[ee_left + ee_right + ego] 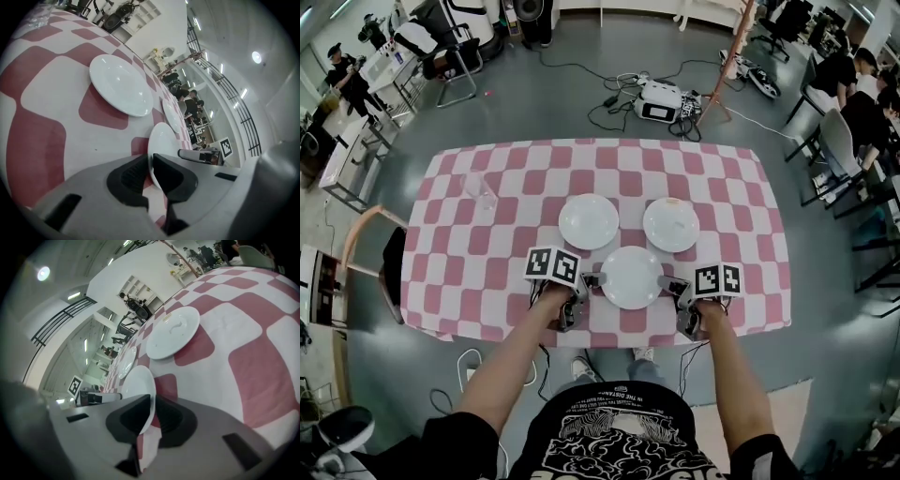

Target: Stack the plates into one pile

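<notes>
From the head view I look down on a grey floor strewn with cables, and on it the table, covered by a pink-and-white checked cloth. A wooden chair stands at the table's left end, with something dark on its seat.

Three white plates lie apart on the cloth in a triangle, none stacked. The far-left plate and the far-right plate sit side by side near the middle of the table, with a gap between them. The far-right plate has a faint mark on its surface. The near plate lies closer to me, in front of that gap and close to the table's near edge.

I have a gripper on each side of the near plate. The left gripper meets its left rim and the right gripper its right rim, each with its marker cube behind it. In the left gripper view the jaws are clamped on the plate's edge, the thin white rim pinched between the two dark pads. The right gripper view shows the same: its jaws are closed on the opposite rim. Each view also catches the other gripper across the plate. I cannot tell whether the plate rests on the cloth or is lifted clear of it.

A small clear glass stands alone on the left part of the table, well apart from the plates.
</notes>
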Motion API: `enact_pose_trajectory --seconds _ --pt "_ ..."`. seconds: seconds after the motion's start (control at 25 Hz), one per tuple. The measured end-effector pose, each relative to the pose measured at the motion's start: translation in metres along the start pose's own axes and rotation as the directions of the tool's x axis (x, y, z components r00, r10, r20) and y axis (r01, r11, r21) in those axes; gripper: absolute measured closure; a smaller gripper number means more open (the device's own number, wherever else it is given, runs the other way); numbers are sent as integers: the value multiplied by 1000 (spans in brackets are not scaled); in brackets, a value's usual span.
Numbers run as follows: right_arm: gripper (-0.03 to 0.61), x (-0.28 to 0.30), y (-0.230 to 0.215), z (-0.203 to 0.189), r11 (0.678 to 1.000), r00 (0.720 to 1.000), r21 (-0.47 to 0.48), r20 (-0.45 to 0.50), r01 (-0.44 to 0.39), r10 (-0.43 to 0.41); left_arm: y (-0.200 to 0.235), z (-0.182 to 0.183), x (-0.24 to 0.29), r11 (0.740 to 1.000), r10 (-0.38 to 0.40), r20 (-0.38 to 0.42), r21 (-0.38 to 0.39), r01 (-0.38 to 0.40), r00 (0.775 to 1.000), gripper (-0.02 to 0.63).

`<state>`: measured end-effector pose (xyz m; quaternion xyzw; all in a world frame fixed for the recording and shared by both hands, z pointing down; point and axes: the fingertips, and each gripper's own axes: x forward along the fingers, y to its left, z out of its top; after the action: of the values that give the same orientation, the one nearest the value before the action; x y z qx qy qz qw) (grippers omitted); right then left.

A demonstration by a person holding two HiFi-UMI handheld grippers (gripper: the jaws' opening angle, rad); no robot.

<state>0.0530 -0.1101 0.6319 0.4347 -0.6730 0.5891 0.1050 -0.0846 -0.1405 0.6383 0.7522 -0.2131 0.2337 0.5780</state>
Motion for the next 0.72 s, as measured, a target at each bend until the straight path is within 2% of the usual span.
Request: enact_pose_trajectory --seconds 0.24,0.72 --pt "545 -3 7 3 999 1000 37 26 -15 14 -3 3 -6 999 -27 11 -20 27 1000 581" --pt "546 11 55 11 1000 998 13 63 -23 22 4 20 -54 999 -43 66 -23 45 997 583"
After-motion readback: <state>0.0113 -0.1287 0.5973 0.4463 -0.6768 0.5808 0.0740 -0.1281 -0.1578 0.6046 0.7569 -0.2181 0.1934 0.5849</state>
